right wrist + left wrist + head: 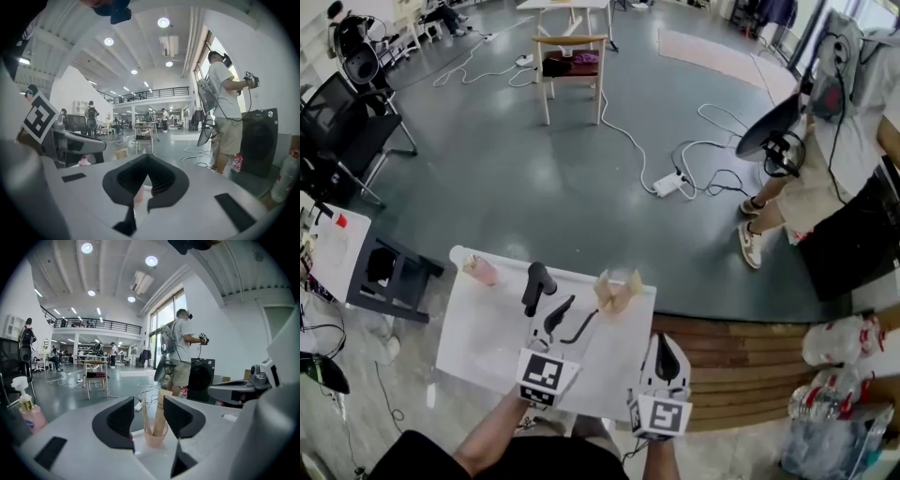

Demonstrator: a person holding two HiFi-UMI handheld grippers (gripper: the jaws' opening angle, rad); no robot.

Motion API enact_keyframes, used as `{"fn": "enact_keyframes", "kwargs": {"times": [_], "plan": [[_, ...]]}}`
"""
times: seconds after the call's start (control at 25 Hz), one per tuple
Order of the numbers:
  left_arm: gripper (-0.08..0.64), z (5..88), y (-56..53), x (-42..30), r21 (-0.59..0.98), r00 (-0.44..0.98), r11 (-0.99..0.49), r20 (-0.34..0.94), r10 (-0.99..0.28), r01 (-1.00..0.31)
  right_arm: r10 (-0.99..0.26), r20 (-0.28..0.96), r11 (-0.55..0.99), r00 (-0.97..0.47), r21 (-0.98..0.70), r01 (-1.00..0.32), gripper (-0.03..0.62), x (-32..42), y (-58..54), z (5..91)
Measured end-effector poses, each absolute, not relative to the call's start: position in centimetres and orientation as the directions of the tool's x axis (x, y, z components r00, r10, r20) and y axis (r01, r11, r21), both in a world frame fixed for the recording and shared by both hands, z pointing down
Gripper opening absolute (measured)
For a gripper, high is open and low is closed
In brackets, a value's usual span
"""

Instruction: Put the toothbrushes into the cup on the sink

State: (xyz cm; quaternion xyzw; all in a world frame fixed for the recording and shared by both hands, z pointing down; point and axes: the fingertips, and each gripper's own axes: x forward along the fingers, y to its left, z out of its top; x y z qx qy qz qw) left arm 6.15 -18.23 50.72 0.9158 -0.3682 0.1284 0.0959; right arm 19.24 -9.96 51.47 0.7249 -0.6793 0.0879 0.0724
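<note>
Nearest: right tool clenched, empty; left tool released, cup at its 12 o'clock. Inside, toothbrushes look light, stiff; grip mid-handle; cup likely tippy.

2 toothbrushes in pink cup

Head view steeply down on sink; gripper views low, level, both toward the standing person

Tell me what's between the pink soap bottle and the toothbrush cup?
In the head view, a black faucet stands between the pink pump soap bottle and the pink plastic cup of toothbrushes.
</note>
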Motion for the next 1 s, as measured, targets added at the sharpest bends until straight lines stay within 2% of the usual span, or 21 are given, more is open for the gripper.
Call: {"fn": "enact_keyframes", "kwargs": {"times": [0.56,1.0], "plan": [[0.133,43.8,-12.0,-2.4,0.036,0.69,-0.7,0.207,-0.693,-0.714,-0.993,0.117,-0.008,0.012,0.034,-0.999,-0.002,12.1,-7.0,44.2],[0.09,41.6,-6.0,-8.7,0.026,0.673,-0.679,0.169,-0.72,-0.733,-0.997,0.077,0.016,-0.012,0.051,-0.999,-0.002,6.2,-2.5,41.8]]}}
